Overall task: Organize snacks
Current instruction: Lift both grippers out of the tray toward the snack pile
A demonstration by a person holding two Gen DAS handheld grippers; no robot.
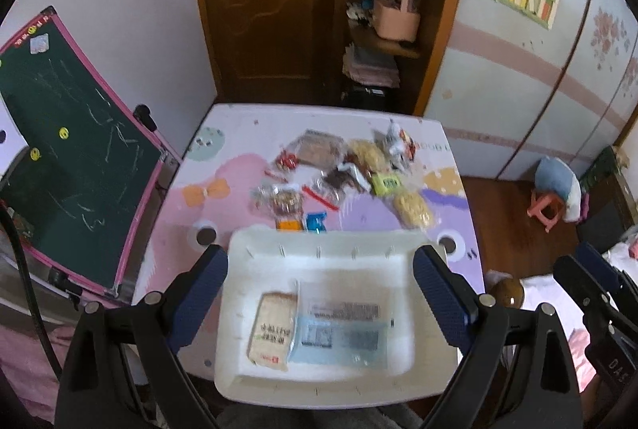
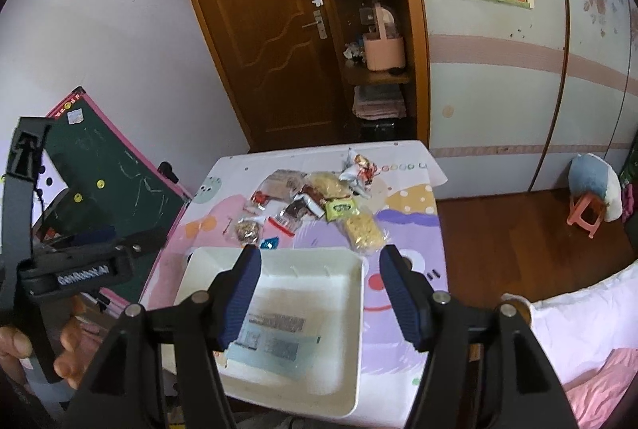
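both grippers are hovering over the white bin (image 1: pixel 319 249) at the near edge of the table (image 1: pixel 191 221), and neither is carrying anything. the left gripper (image 1: pixel 319 297) is standing with its jaws spread wide, one blue pad on each side of the bin, nothing between them but the view down into it. the right gripper (image 2: pixel 319 293) is standing about half open, also empty, at 3 o'clock of the left one.

the step in hand is judged to be reaching for the next snack. to do it well, it is worth lifting clear of the far wall of the bin before heading out to 12 o'clock, where the snack pile (image 1: pixel 343 174) is lying, well apart from the bin's contents. the loose items at the pile's near edge, the orange packet (image 1: pixel 288 224) and the blue packet (image 1: pixel 316 221) just beyond the rim, are looking easiest to take one at a time; the crinkly clear bags further out are overlapping and could drag their neighbours.

inside the bin, a tan packet (image 1: pixel 273 329) is lying flat at 9 o'clock, touching a larger flat pale-blue pouch (image 1: pixel 343 333) at 3 o'clock of it. much of the bin floor is showing bare, so there is room for more.
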